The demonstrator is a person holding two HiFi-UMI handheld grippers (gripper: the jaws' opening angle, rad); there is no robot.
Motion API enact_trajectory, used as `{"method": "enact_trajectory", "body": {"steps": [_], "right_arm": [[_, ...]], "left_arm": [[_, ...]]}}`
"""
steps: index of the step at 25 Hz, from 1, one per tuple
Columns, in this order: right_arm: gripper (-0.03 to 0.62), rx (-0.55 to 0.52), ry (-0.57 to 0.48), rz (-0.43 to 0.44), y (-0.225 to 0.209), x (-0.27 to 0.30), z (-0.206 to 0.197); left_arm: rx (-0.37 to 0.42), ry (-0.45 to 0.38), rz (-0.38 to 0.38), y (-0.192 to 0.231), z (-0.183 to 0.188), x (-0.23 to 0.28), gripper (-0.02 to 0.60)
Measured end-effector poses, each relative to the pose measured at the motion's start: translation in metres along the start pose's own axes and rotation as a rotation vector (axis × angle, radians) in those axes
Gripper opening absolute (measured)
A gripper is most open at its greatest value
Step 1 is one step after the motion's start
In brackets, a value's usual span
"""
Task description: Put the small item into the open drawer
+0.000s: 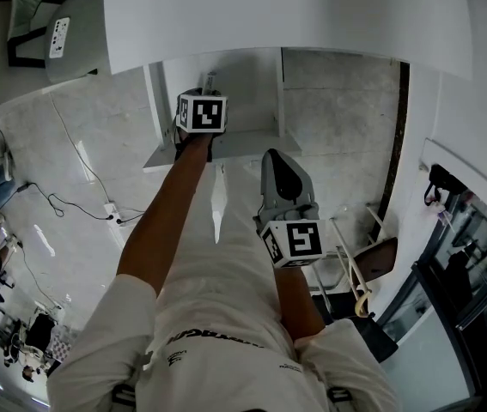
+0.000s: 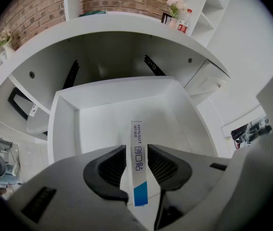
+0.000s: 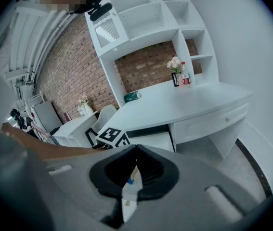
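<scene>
Study: white desk (image 3: 184,105), brick wall (image 3: 73,71)

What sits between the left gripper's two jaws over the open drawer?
A slim white box with a blue end lies between the left gripper's parted jaws, the drawer beneath; seen in the left gripper view.

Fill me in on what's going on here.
A person works two hand-held grippers at a white desk. The left gripper points down into the open white drawer, with a narrow white blue-tipped strip between its parted jaws, which do not seem to press it. Whether the strip already lies on the drawer floor is unclear. The right gripper is held aside, jaws together.
</scene>
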State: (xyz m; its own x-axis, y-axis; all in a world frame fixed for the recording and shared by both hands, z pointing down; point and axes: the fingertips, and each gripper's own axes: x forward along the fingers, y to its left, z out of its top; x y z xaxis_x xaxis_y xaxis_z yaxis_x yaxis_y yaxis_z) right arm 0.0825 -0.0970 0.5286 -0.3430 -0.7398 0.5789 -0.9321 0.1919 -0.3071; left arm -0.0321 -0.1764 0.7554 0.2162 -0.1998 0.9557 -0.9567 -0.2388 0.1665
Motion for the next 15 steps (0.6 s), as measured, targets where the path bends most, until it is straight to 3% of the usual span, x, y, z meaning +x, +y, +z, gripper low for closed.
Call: {"method": "enact_trajectory", "body": {"steps": [15], "right_arm": [[-0.003, -0.037, -0.057, 0.020, 0.018, -0.019, 0.030]], "left_arm": [[-0.015, -0.105, -0.032, -0.011, 0.019, -0.069, 0.132]]}}
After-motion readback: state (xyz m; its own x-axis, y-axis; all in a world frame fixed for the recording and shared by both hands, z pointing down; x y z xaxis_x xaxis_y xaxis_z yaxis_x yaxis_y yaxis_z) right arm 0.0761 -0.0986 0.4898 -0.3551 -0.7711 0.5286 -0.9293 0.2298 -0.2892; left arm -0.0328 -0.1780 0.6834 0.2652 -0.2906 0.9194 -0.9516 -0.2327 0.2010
